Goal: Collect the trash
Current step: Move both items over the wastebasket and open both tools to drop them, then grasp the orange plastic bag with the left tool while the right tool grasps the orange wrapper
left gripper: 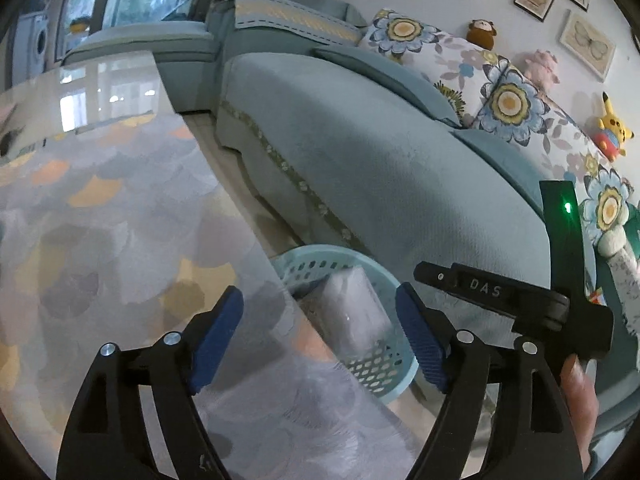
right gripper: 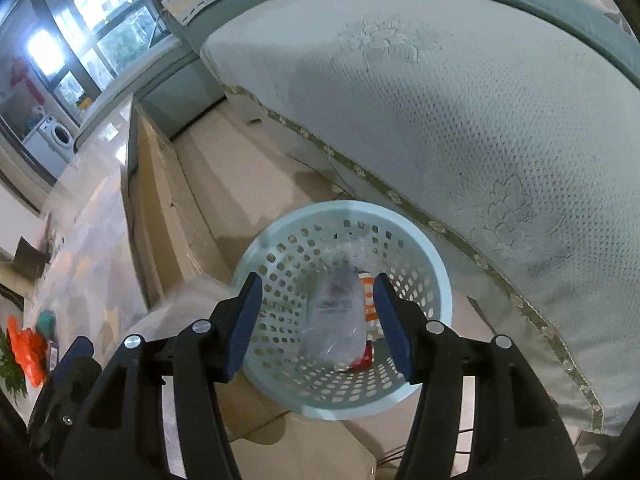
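Note:
A light blue perforated basket stands on the floor between the glass table and the sofa. A clear plastic package, blurred, is over or inside the basket's mouth. It appears between the fingers of my left gripper, which stand wide apart and do not touch it. My right gripper hovers above the basket, open, with gaps between its pads and the package. A red and white wrapper lies in the basket. In the left wrist view the right gripper's black body is at the right.
The teal sofa runs close along the basket's far side. The glass table edges the basket on the near left. An orange bag lies on the table. Plush toys sit on the sofa back.

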`<move>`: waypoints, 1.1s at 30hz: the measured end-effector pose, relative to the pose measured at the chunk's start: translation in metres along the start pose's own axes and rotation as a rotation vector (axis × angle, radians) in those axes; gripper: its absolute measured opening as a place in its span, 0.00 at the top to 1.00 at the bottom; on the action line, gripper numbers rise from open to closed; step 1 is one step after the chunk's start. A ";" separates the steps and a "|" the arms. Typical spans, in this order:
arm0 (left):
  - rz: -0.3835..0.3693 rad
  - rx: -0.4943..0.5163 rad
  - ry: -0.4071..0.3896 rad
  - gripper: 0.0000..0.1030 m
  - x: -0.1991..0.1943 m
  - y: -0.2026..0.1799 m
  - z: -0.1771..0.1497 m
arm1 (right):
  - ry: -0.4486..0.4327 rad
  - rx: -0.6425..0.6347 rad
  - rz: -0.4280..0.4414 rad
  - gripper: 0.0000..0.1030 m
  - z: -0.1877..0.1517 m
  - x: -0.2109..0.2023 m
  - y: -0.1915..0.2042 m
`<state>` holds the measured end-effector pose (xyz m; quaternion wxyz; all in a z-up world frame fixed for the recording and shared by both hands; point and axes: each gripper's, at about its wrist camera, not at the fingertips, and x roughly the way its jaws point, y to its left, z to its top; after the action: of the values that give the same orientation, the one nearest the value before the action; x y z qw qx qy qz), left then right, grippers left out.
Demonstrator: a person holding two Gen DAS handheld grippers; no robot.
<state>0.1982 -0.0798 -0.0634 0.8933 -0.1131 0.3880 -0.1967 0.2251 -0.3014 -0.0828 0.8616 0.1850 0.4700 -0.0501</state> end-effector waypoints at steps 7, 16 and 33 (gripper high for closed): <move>-0.005 -0.043 -0.029 0.26 -0.018 0.016 0.001 | -0.049 -0.042 -0.007 0.47 -0.001 -0.013 0.005; 0.060 -0.085 -0.115 0.26 -0.075 0.041 -0.003 | -0.148 -0.135 0.055 0.47 -0.005 -0.044 0.038; 0.485 -0.345 -0.279 0.09 -0.193 0.195 0.022 | -0.274 -0.459 0.243 0.47 -0.070 -0.088 0.185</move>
<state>0.1456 0.1810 0.0074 0.9264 -0.1927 0.3049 0.1080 0.1690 -0.1119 0.0062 0.9360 0.0315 0.3228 0.1366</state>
